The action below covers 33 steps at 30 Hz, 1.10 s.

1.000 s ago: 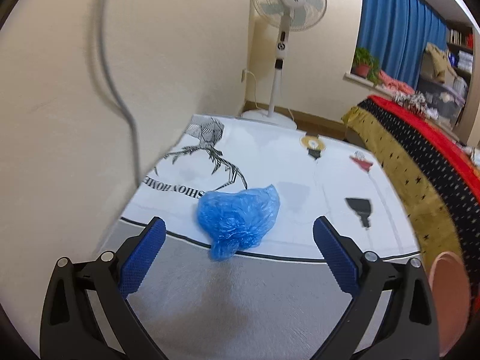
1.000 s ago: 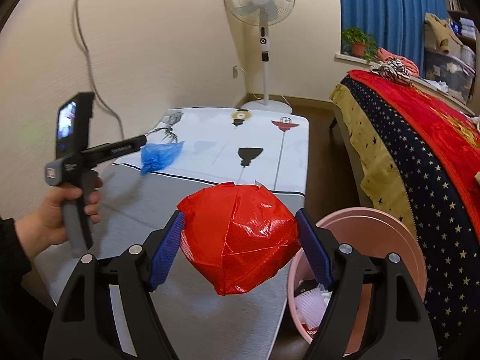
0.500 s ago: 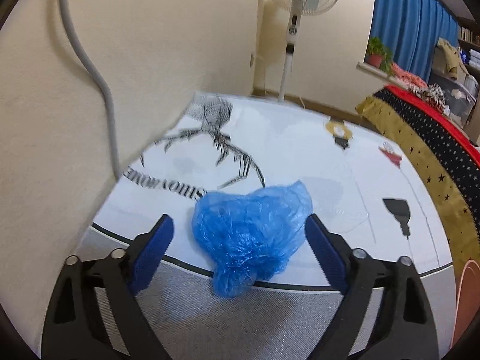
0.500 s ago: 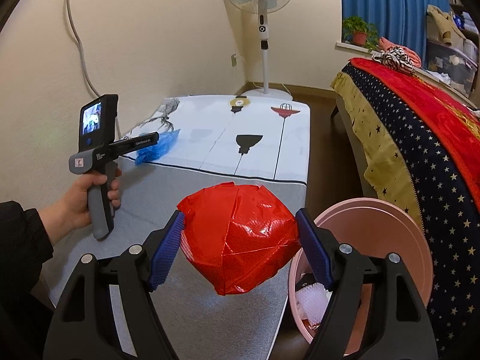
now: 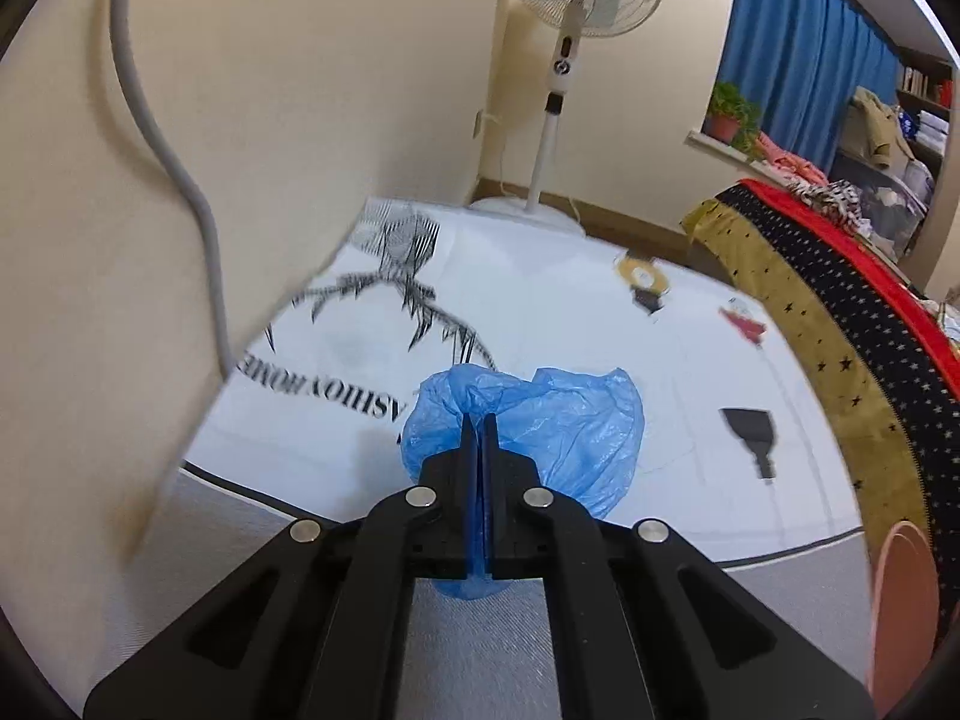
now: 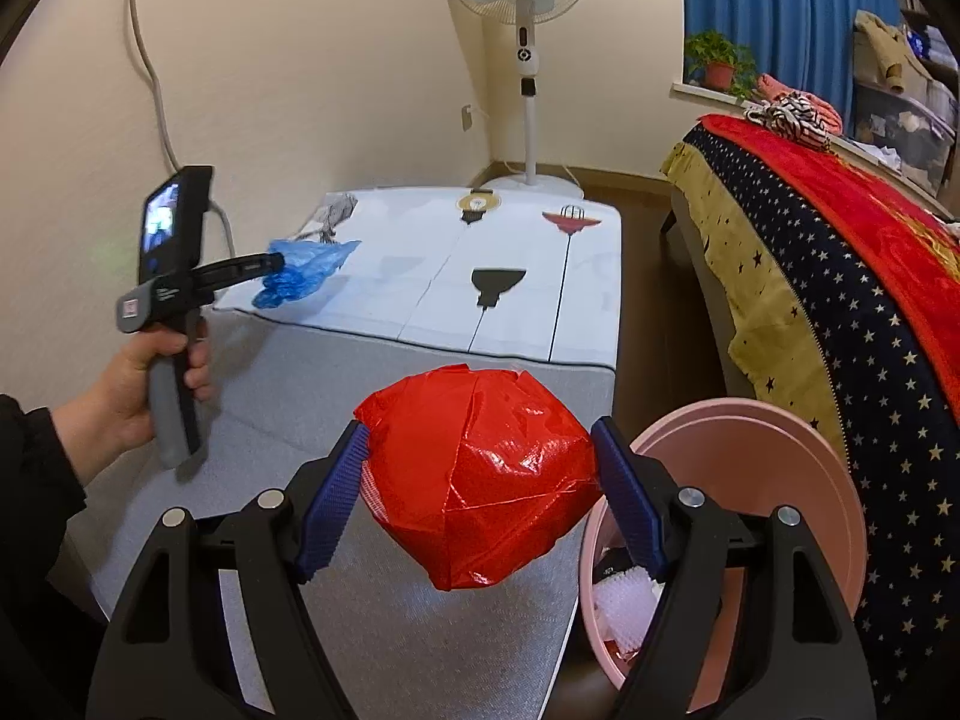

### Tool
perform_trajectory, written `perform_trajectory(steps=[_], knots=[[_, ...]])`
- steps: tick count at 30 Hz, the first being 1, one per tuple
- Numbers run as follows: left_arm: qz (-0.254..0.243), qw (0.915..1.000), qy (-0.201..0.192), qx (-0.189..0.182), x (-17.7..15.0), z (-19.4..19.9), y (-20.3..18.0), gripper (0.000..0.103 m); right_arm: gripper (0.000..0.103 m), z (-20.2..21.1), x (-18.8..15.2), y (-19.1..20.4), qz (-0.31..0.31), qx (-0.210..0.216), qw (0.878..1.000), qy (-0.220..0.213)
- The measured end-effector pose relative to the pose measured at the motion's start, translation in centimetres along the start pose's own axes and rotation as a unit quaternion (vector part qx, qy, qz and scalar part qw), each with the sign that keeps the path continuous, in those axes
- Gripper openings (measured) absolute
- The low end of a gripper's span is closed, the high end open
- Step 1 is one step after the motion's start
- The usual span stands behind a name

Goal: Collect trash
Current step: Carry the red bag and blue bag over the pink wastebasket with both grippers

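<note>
A crumpled blue thin-plastic bag [image 5: 558,438] lies on a low bench covered by a white printed cloth [image 5: 540,312], near the wall side. The left gripper [image 5: 478,426] has its fingers pressed together, pinching a fold of this bag; from the right wrist view the bag [image 6: 306,270] seems to hang just clear of the cloth, though at that distance it is hard to be sure.

Nearer the person, the right gripper [image 6: 480,468] pinches a crumpled red shiny-foil ball [image 6: 480,474] between its blue padded fingers [image 6: 330,504], held in the air beside a round pink plastic bin [image 6: 780,438] that stands on the floor and already holds some white scraps. A standing white fan [image 6: 522,12] is at the far wall, and a bed with a red and starred blanket [image 6: 840,276] is to the right.

Risk: the grip on the blue bag takes only a thin fold, so the slippery film could slide out on the way to the bin. The red ball is not yet over the bin mouth and could miss if released here.

Half a second ago the left fingers were spread wide on either side of the blue bag; now they have closed on it. The right gripper's hold is unchanged.
</note>
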<state>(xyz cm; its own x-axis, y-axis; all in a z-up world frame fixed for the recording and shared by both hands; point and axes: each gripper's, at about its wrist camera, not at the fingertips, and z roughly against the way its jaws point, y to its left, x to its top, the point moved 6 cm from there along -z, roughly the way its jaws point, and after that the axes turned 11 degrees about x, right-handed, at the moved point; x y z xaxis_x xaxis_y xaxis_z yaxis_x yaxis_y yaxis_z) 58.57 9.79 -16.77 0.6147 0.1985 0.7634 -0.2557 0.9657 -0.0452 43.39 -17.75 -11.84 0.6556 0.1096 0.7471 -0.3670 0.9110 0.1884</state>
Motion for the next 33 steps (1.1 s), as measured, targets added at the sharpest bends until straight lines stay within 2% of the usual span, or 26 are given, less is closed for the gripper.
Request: perform_trajectory(steps=[5,12,19,26,33], knots=[[-0.019,0.9995,-0.023,-0.007,1.4,5.2,0.1,0.001,0.074,1.9,1.7,0.4,-0.005,0.006,0.999,-0.033],[-0.043,0.9981,-0.038,-0.021,1.5,12.7,-1.3,0.0,0.074,5.5,4.0,1.0,-0.001,0.011,0.997,-0.082],[-0.051,0.9962,-0.037,-0.06,-0.5,19.4,-4.5,0.001,0.074,8.8,4.4,0.3,-0.004,-0.015,0.997,-0.079],[-0.071,0.9918,-0.027,-0.103,-3.2,22.7,-9.7,0.001,0.074,13.7,3.0,-2.8,-0.018,-0.044,0.995,-0.091],[-0.111,0.985,-0.022,-0.13,-5.7,23.8,-16.0,0.001,0.074,14.6,0.2,-7.9,-0.075,-0.06,0.992,-0.08]])
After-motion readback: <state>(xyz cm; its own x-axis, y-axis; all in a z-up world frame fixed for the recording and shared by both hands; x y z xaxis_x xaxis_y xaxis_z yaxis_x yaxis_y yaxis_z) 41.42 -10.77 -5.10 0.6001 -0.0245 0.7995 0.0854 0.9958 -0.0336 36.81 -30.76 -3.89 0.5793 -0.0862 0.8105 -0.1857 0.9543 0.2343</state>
